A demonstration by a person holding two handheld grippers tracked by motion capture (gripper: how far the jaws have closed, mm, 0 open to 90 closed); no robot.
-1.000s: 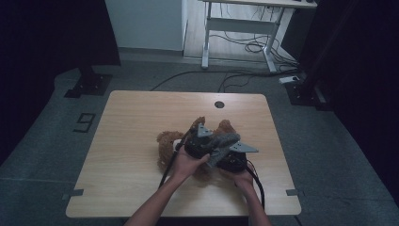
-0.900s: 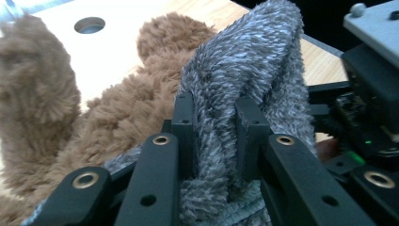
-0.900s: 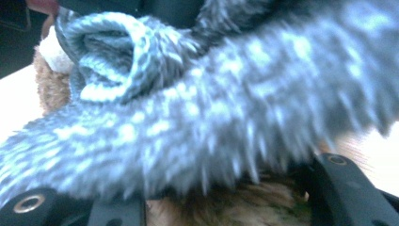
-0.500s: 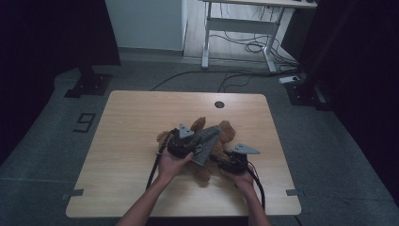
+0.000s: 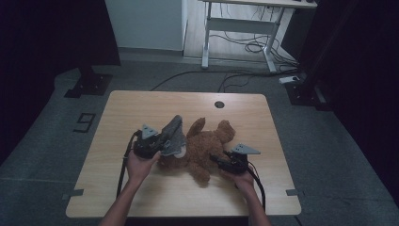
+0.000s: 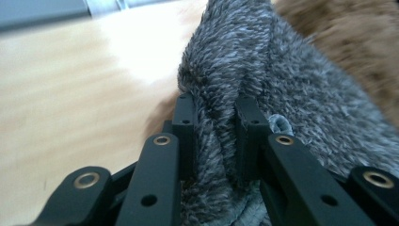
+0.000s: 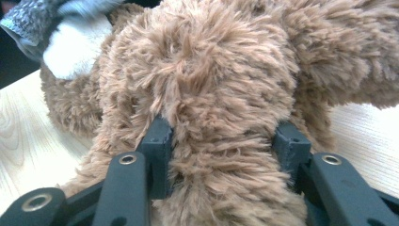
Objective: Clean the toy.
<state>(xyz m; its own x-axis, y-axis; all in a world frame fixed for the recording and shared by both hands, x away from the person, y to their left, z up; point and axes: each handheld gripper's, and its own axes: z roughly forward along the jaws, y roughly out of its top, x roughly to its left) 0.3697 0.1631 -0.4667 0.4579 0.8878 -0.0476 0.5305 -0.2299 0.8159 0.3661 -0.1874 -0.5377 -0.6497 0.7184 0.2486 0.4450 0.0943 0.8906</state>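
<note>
A brown teddy bear (image 5: pixel 207 146) lies on the wooden table (image 5: pixel 141 108), a little right of centre. My left gripper (image 5: pixel 162 141) is at the bear's left end, shut on a fold of grey fuzzy cloth (image 5: pixel 172 133) that stands up over that end. In the left gripper view the jaws (image 6: pixel 216 122) pinch the grey cloth (image 6: pixel 291 94), with brown fur (image 6: pixel 339 28) behind it. My right gripper (image 5: pixel 219 160) is shut on a thick furry part of the bear (image 7: pixel 211 70). The grey cloth (image 7: pixel 28 19) and a white patch (image 7: pixel 75 44) show at the far end.
A round cable hole (image 5: pixel 219 104) sits near the table's far edge. Bare tabletop lies left of and in front of the bear. Beyond the table stand a white desk frame (image 5: pixel 235 28) and loose floor cables (image 5: pixel 254 47).
My left gripper has moved left across the table with the grey cloth in it, away from the right gripper. More of the bear's body now shows between them. The right hand stayed put.
</note>
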